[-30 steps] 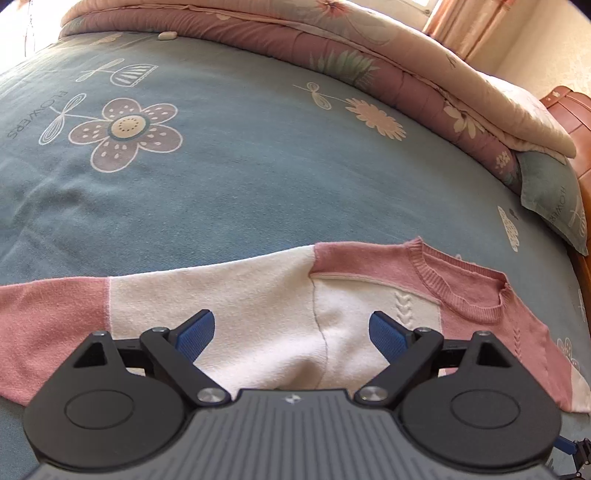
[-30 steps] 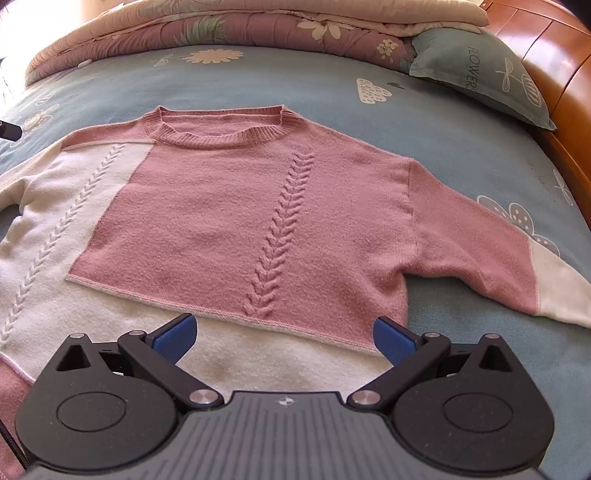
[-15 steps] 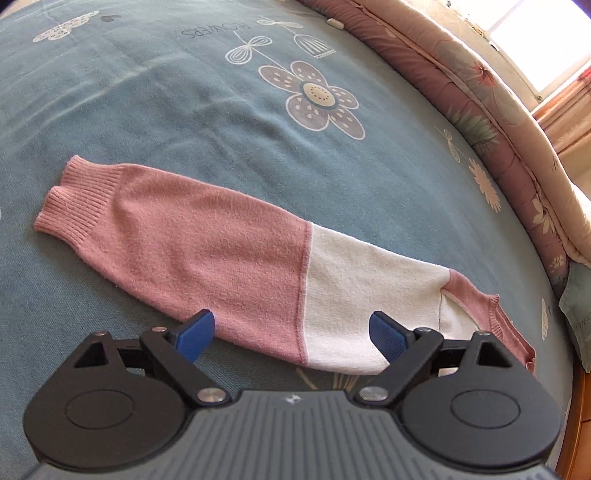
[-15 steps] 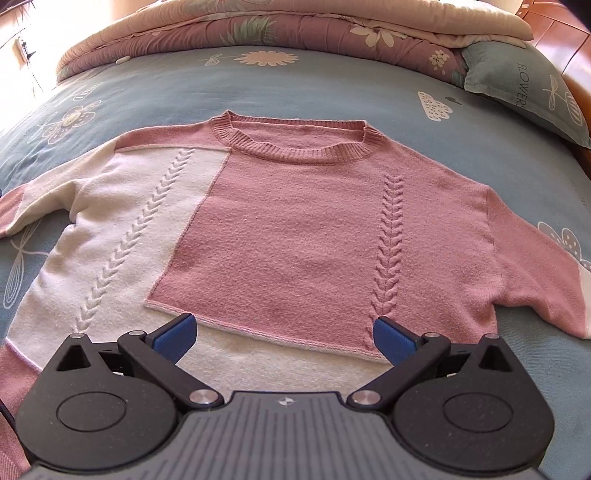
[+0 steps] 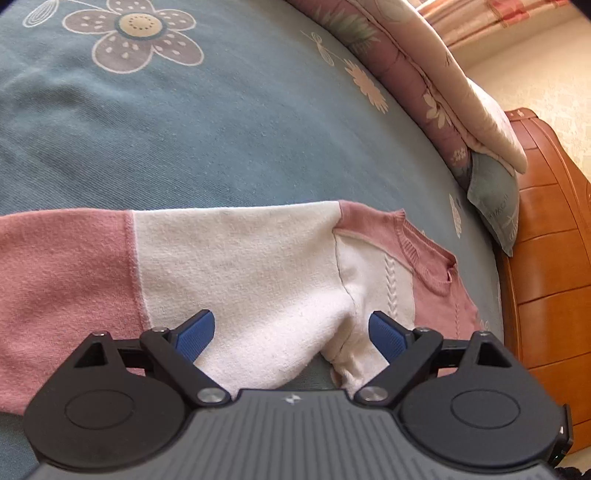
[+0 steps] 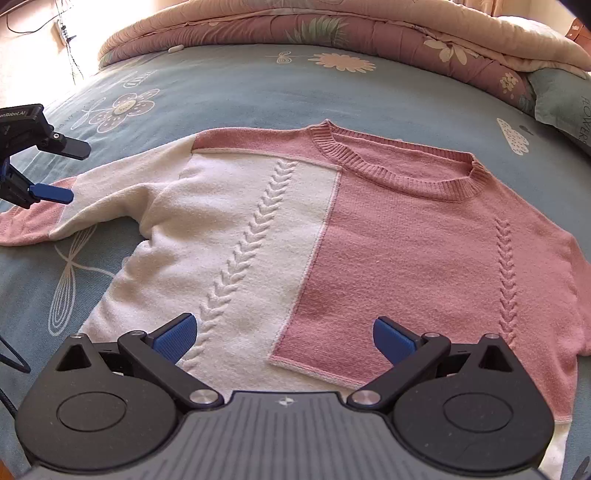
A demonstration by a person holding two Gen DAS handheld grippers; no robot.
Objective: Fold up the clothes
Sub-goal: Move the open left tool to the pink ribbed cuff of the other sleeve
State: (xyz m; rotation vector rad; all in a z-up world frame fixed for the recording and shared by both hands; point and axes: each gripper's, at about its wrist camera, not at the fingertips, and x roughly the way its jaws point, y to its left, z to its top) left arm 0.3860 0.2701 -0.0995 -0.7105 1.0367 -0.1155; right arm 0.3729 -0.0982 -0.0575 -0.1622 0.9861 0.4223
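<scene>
A pink and cream knit sweater [image 6: 406,240] lies flat, front up, on the blue flowered bed sheet [image 6: 240,88], neckline toward the far side. My right gripper [image 6: 284,338] hovers open over the lower front, where cream meets pink, with nothing between its fingers. My left gripper [image 5: 291,332] is open above the cream part of the sweater's left sleeve [image 5: 229,266], near the armpit, and is not gripping it. In the right wrist view the left gripper [image 6: 59,171] shows at the left edge, jaws apart over the pink end of that sleeve [image 6: 33,221].
A rolled pink floral quilt [image 6: 332,26] runs along the far side of the bed. A blue pillow [image 5: 495,199] rests against the wooden headboard [image 5: 546,266] on the right. A dark cable [image 6: 11,362] hangs at the lower left.
The left wrist view has swung from the sleeve's cuff end back toward the shoulder and come closer. The right gripper has slid left across the sweater's front. Both grippers stayed open.
</scene>
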